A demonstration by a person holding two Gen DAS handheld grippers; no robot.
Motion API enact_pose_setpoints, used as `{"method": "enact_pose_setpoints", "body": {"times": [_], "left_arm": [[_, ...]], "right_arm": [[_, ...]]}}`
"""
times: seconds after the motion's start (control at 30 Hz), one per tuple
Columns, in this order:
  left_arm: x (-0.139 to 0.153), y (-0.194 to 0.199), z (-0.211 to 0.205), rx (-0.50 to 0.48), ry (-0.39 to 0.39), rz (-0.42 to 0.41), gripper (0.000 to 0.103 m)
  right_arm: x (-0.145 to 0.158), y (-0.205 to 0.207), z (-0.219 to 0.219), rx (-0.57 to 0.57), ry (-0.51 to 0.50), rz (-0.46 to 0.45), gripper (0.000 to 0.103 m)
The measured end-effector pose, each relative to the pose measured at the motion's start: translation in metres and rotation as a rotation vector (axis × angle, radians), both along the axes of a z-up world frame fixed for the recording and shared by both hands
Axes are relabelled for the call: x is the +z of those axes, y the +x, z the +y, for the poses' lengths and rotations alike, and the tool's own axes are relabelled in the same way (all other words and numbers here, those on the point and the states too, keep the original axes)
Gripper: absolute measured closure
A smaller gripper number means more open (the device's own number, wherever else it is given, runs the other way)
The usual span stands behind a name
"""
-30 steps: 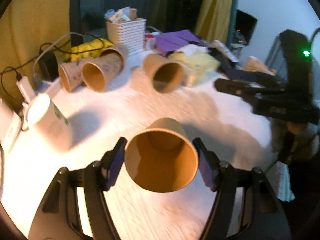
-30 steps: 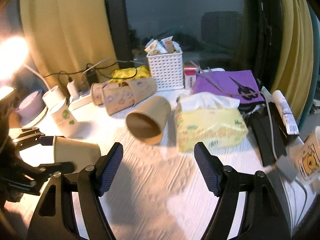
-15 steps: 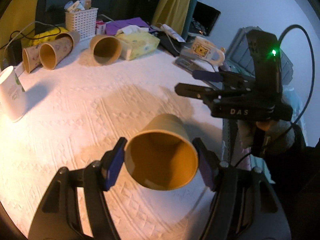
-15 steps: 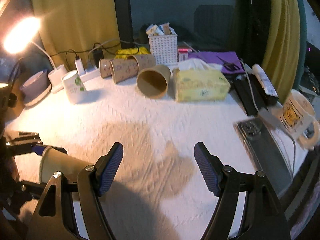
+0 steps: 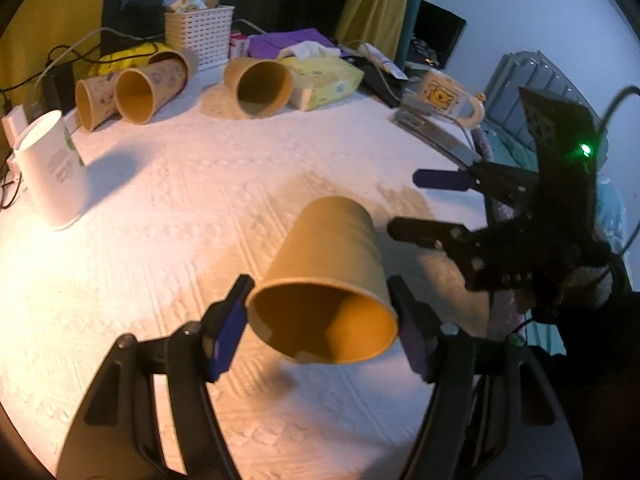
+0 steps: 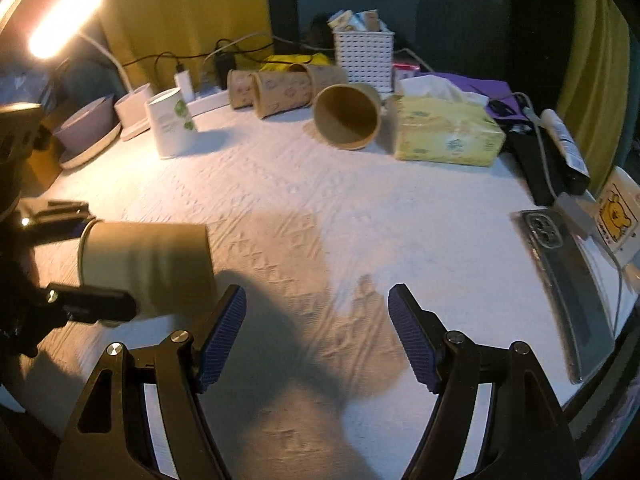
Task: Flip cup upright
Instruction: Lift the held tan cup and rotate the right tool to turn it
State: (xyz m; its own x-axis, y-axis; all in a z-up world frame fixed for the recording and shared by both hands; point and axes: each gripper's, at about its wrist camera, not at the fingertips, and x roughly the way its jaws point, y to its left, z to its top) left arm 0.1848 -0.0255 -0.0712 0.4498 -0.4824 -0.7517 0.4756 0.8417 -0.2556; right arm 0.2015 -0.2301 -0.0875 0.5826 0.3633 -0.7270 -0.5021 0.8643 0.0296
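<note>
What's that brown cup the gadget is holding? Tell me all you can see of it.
The brown cup looks like plain kraft paper, unprinted, tapering from a wide rolled rim to a narrower base. It seems empty. The left gripper clamps it near the rim, one blue-padded finger on each side. It is held on its side above the white tablecloth, mouth toward the gripper's camera, base pointing away. The right wrist view shows it horizontal, apart from the open right gripper.

A plain tan paper cup (image 5: 332, 264) shows an orange-brown inside. The white embossed cloth-covered bench (image 5: 180, 208) carries a white cup with green print (image 6: 170, 122), a pale yellow tissue pack (image 6: 448, 136) and a white perforated basket (image 6: 364, 56).
</note>
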Motion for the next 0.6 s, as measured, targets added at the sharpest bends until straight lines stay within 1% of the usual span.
{"method": "enact_pose_setpoints", "body": {"times": [0.1, 0.13, 0.17, 0.27, 0.47, 0.6], "left_arm": [[0.000, -0.002, 0.003, 0.021, 0.011, -0.005, 0.032], [0.001, -0.003, 0.005, 0.027, 0.014, -0.007, 0.029], [0.002, -0.005, 0.006, 0.034, 0.020, -0.012, 0.023], [0.004, -0.012, 0.012, 0.060, 0.039, -0.031, 0.016], [0.010, -0.033, 0.031, 0.151, 0.049, -0.052, 0.014], [0.011, -0.048, 0.049, 0.234, 0.042, -0.061, 0.014]], "right_arm": [[0.000, -0.004, 0.006, 0.021, -0.011, 0.002, 0.026], [0.000, -0.005, 0.008, 0.029, -0.013, 0.002, 0.026], [0.001, -0.007, 0.010, 0.037, -0.016, 0.003, 0.026], [0.002, -0.012, 0.016, 0.065, -0.026, 0.003, 0.026], [0.008, -0.024, 0.024, 0.134, -0.067, -0.002, 0.026], [0.021, -0.032, 0.029, 0.193, -0.108, -0.025, 0.026]]}}
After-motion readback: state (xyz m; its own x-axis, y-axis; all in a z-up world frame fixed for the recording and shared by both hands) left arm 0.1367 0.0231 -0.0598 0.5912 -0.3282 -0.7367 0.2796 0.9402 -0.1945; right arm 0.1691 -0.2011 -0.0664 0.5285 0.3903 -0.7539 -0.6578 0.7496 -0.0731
